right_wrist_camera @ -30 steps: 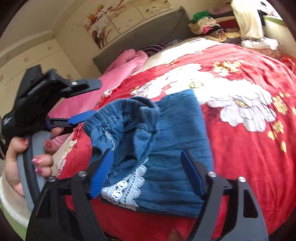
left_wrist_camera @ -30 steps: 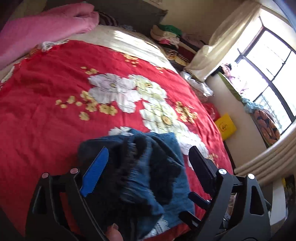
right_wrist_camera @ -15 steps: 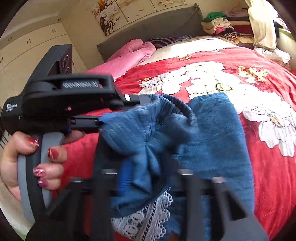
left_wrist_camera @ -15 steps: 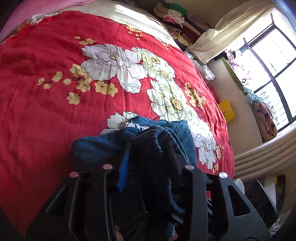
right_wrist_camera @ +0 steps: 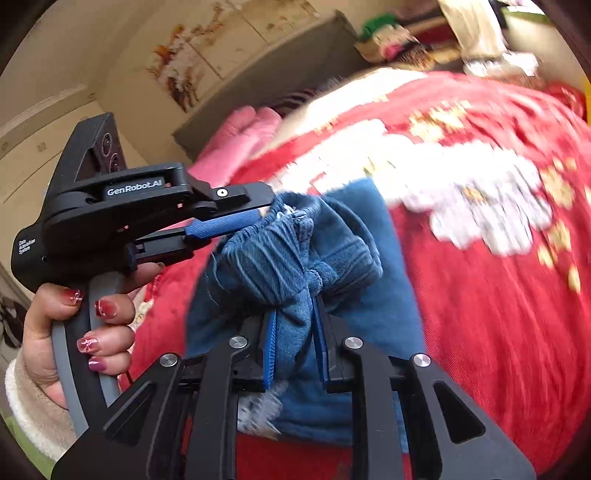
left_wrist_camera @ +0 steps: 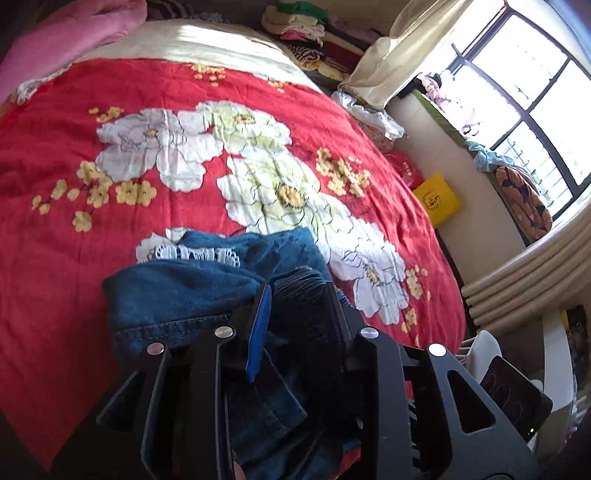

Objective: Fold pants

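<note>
2 grippers clamp the same pair of pants [right_wrist_camera: 295, 258], blue denim with a gathered elastic waistband and a strip of white lace trim [left_wrist_camera: 195, 254] along one edge. In the right wrist view, the right gripper [right_wrist_camera: 295, 332] pinches a bunched fold of the ribbed waistband between its blue pads [right_wrist_camera: 269, 347], at 6 o'clock in the picture, with the jaws drawn close around the cloth. The left gripper [right_wrist_camera: 255, 218] enters from 9 o'clock, held by a hand [right_wrist_camera: 74, 321] with painted nails, and its blue pad meets the upper edge of the waistband. In the left wrist view, the left gripper [left_wrist_camera: 295, 306] is closed down on a dark, ribbed wad of the denim at 6 o'clock, while the rest of the garment spills toward 9 o'clock in a crumpled heap. The pants lie partly lifted at the near edge of a bed under a red blanket [left_wrist_camera: 55, 147] printed with big white flowers. A pink pillow [left_wrist_camera: 66, 33] lies at 11 o'clock, and a stack of folded clothes [left_wrist_camera: 306, 37] sits at 12 o'clock beyond the bed.
</note>
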{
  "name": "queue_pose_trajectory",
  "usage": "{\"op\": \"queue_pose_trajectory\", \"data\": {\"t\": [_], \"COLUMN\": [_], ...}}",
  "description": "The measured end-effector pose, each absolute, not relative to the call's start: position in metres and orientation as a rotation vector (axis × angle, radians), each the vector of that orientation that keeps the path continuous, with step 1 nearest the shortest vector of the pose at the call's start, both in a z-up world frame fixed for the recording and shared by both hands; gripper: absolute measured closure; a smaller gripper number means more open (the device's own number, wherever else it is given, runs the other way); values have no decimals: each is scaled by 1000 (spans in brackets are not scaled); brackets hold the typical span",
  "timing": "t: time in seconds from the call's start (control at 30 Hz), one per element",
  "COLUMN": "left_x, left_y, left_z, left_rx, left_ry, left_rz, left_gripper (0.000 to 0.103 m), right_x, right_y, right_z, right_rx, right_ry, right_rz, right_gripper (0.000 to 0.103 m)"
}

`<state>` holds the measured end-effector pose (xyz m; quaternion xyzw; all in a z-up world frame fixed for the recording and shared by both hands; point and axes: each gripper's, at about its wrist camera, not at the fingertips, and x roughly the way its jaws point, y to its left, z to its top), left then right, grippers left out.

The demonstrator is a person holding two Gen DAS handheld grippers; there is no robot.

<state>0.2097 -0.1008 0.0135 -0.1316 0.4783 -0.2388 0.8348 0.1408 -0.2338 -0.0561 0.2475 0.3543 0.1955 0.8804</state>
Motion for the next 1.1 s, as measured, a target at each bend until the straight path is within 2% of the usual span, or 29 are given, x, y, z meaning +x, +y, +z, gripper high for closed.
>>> {"op": "queue_pose_trajectory", "data": {"t": [0.03,0.07,0.1,0.2,0.27,0.33,0.43,0.57,0.7,0.9,1.1], "left_x": [210,210,209,204,197,184,173,175,187,214,223], "left_y": [-101,-100,-99,-92,-84,-72,-49,-28,-33,-42,-52], "left_z": [5,-1,-4,0,13,27,36,28,6,-24,-24], "left_rx": [-281,-288,-297,-323,-350,-335,-333,-410,-449,-410,-364], "left_ry": [1029,1037,1042,1019,980,919,873,924,1004,1065,1059], "left_rz": [-500,-499,-500,-512,-532,-520,-460,-473,-515,-450,-441], "left_gripper": [67,63,62,56,40,31,29,29,29,29,20], "right_x": [139,137,135,127,120,114,105,106,117,129,119], "right_y": [-237,-240,-242,-246,-250,-251,-246,-219,-183,-162,-162], "right_z": [-60,-63,-64,-62,-57,-48,-31,-19,-23,-65,-74], "right_rx": [529,536,535,508,504,483,436,377,307,232,253], "right_ry": [755,767,774,765,743,697,618,594,634,856,839], "right_rz": [400,396,393,393,393,394,444,592,690,623,607], "right_gripper": [73,69,60,56,54,54,54,54,54,55,55]}}
